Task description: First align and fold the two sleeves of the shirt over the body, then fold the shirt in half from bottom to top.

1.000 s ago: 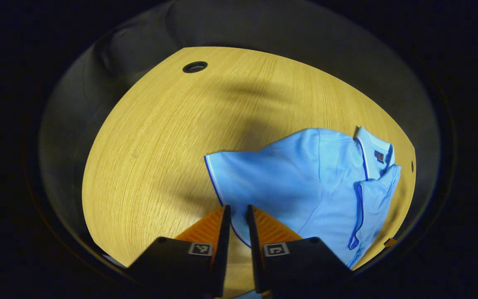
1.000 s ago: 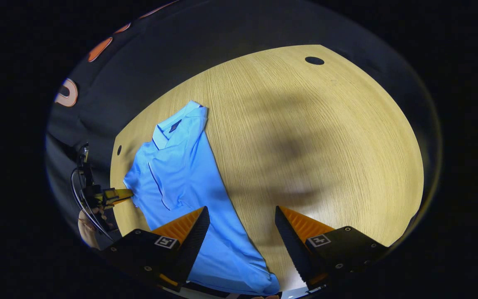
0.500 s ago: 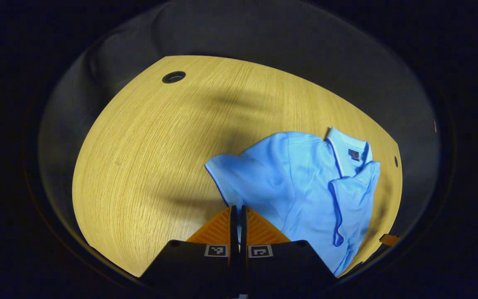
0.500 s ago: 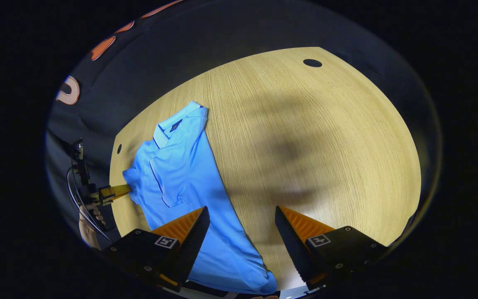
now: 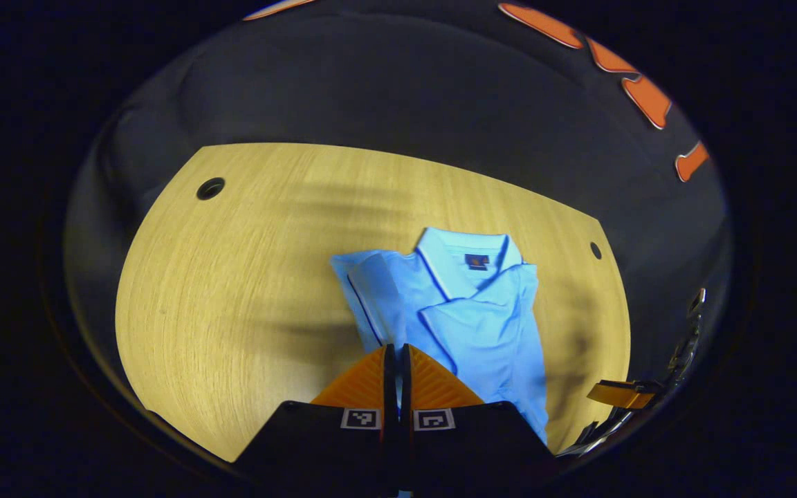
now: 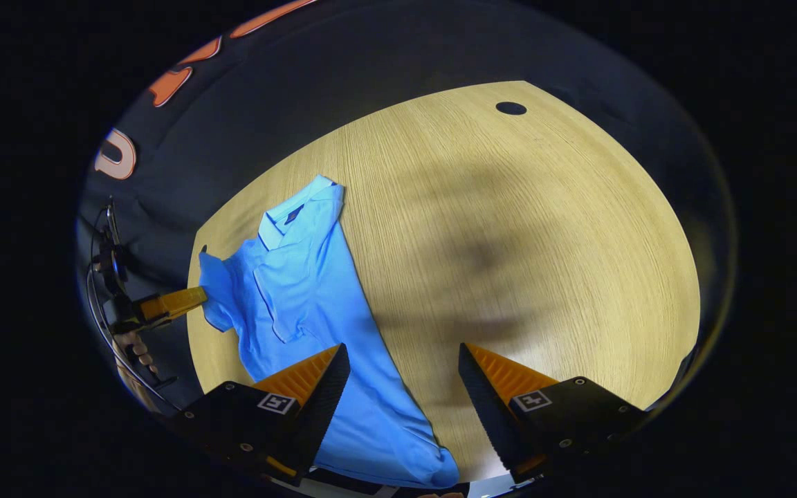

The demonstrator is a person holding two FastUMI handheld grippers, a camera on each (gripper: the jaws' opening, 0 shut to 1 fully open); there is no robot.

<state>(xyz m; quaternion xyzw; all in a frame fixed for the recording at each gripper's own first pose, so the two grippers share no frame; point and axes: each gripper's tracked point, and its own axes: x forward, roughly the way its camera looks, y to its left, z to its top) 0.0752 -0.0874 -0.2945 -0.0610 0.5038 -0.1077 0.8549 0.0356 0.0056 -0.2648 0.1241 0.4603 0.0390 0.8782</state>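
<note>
- Table [image 6: 523, 228]: we record a pale wood-grain top with a rounded edge, smooth and matte, pierced by small dark cable holes [image 5: 210, 188]. Its broad flat face is what makes a clean fold possible, so the work lies directly on it.
- Shirt [image 5: 481, 325]: we list a light blue polo of soft knit with darker blue piping at collar and cuffs. It lies on the table, collar [image 5: 464, 259] toward the far edge and body running back toward us. One sleeve, the right sleeve [image 5: 468, 325], is laid across the chest; we judge that half of the sleeve step finished.
- Left sleeve [image 6: 215, 294]: we see it raised off the table and drawn toward the body, its cuff edge limp and curling. We judge it is held up so it can be carried over and laid level with its partner.
- Left gripper [image 5: 396, 356]: its ridged wedge fingers are pressed together, a sliver of blue cloth pinched between them. In the right gripper view it [image 6: 194, 299] meets the sleeve cuff, with a person's hand [image 6: 137, 353] behind it.
- Right gripper [image 6: 404, 366]: jaws spread wide and holding nothing, poised over the shirt's lower side edge and the bare wood beside it. We judge it is waiting to steady or smooth the fabric.
</note>
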